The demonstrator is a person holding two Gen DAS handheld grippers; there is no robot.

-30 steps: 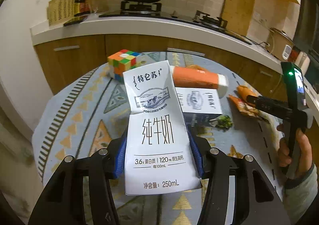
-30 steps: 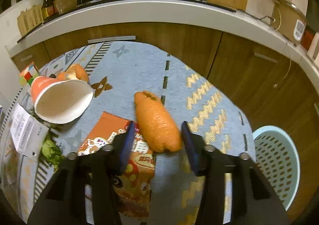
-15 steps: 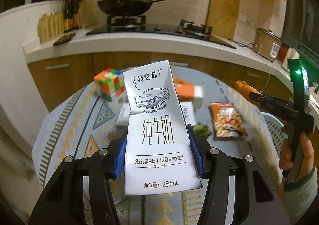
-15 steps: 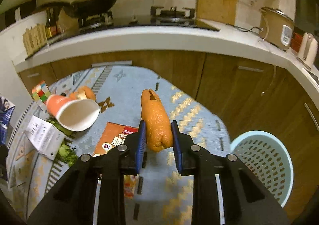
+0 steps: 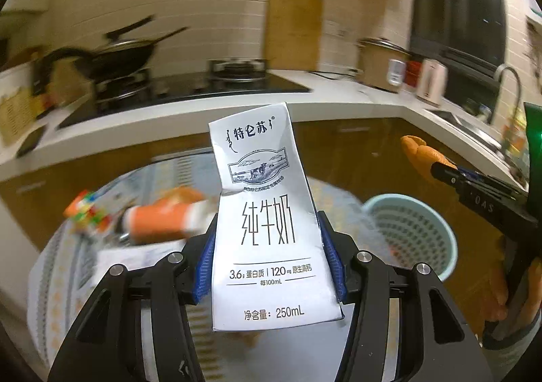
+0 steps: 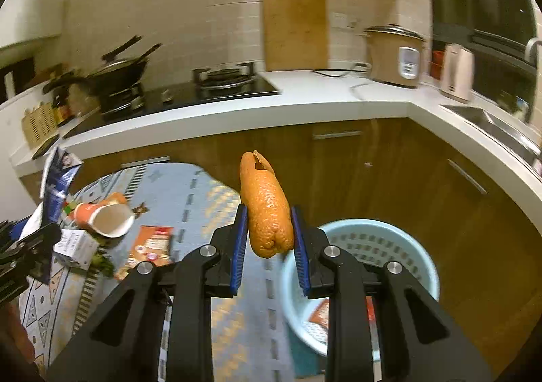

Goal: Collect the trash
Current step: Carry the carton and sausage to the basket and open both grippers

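Left claw clenched on upright milk carton, right claw clenched on orange peel, blue basket at its 4 o'clock

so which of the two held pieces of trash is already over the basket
The orange peel in the right gripper; it overlaps the blue basket.

Open mouth of blue basket free from above, wrapper lying inside. Orange peel and right gripper just above near rim. Milk carton blocking left view centre. Cabinet fronts close behind basket.
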